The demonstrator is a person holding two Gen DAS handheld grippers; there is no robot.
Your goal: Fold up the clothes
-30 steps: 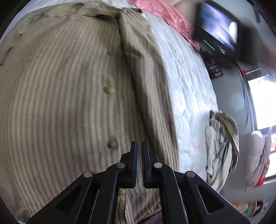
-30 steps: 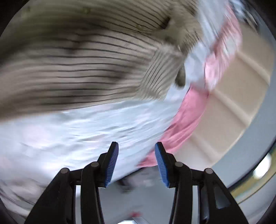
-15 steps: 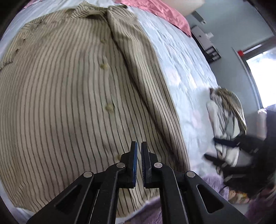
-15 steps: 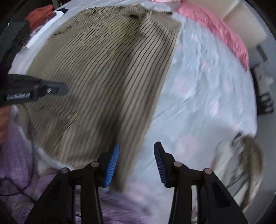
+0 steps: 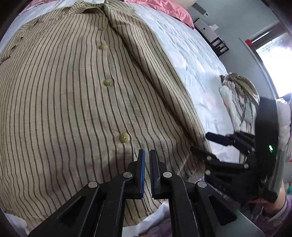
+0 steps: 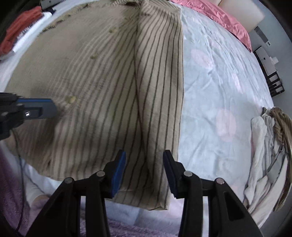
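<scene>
A beige shirt (image 5: 73, 102) with thin dark stripes lies buttoned and face up on the pale bed sheet (image 5: 197, 60), collar at the far end. Its right side is folded inward as a long strip (image 6: 160, 87). My left gripper (image 5: 147, 155) is shut with nothing in it, hovering over the button placket near the lower hem. The right wrist view shows the left gripper (image 6: 45, 109) at its left edge. My right gripper (image 6: 144, 155) stands open just above the lower hem of the folded strip, its pads not pressing the cloth. The left wrist view shows the right gripper (image 5: 206, 144) at that hem corner.
A heap of crumpled light clothes (image 6: 270, 145) lies at the bed's right edge. A pink cover (image 6: 219, 16) runs along the far end. Folded orange and white clothes (image 6: 18, 27) sit far left. A purple sleeve (image 6: 11, 191) is at the near edge.
The right gripper swung round from the far pink-cover side down to the shirt's near right hem and came into the left wrist view. The left gripper drew back toward the lower hem, still shut.
</scene>
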